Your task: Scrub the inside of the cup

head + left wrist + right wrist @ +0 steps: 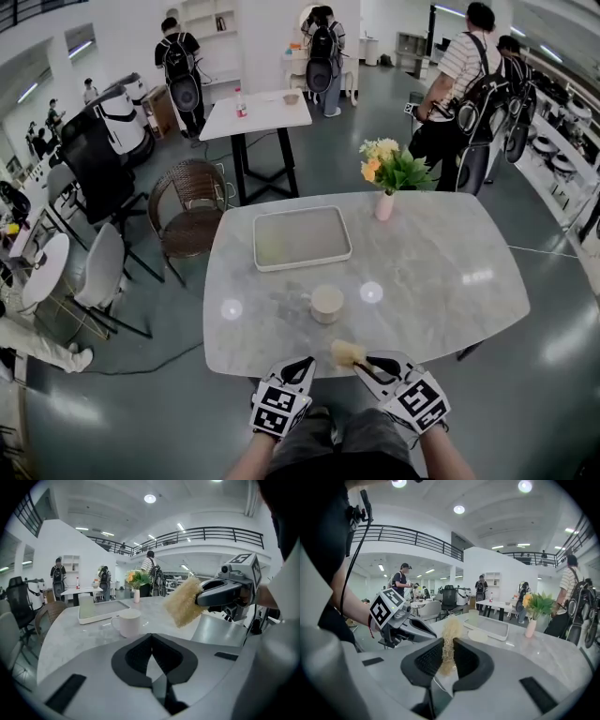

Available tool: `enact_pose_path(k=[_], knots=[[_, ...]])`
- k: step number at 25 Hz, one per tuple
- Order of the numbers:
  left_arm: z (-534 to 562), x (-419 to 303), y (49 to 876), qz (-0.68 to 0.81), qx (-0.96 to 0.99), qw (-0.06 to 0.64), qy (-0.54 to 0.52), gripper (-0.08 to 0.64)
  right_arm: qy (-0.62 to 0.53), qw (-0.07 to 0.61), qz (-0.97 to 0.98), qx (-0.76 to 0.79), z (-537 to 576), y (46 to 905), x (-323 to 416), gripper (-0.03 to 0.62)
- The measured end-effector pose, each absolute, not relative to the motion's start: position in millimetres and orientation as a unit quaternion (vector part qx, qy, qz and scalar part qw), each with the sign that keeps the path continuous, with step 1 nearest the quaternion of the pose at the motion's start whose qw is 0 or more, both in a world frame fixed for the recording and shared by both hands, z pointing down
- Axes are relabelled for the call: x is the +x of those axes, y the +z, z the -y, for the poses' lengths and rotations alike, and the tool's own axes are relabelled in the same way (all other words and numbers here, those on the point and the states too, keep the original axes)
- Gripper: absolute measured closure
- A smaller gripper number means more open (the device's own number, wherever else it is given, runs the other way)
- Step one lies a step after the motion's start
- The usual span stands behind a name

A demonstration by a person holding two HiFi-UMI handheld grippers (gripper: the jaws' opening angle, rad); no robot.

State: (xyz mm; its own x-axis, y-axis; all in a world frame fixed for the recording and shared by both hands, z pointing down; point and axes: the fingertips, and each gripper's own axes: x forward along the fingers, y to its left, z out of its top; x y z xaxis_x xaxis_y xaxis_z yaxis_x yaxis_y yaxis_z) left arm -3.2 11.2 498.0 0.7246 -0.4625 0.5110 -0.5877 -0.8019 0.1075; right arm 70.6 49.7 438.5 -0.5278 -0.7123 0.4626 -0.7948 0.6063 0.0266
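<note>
Left gripper (151,641): jaws together, pads meeting along 1 line, nothing between them. Right gripper (447,649): jaws clamped on a scrubber (450,632), a pale yellow fibrous pad. Its lower part is pinched between the pads and the rest sticks out past the tips. Head view: both grippers are at the near edge of a grey marbled table (450,272), tips angled forward and slightly toward each other, with the scrubber in front of the right tips. Cup (326,304): white, 1 handle, upright on the table, ahead of both sets of tips and roughly between them, apart from each. From the left jaws it sits straight ahead and a little left, handle turned left. The scrubber is off to the right of the left jaws and higher than the cup's rim. It is clear of the cup and not inside it. From the right jaws, the left gripper lies to the left, close by but not touching. Tray (302,237): white, rectangular, flat on the table beyond the cup, farther from both jaws. Vase (384,205): pale pink, holding yellow and white flowers, upright past the tray's right corner, the farthest of these from the jaws. Several people with backpacks stand well beyond the table.
</note>
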Motion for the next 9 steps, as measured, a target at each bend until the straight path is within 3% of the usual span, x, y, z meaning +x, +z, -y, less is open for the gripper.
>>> enact_pose_path(k=[9], knots=[[-78.1, -7.3, 473.7, 0.323, 0.914, 0.133, 0.208, 0.546, 0.048, 0.200, 0.869, 0.449, -121.8, 409.1, 68.8, 0.532]])
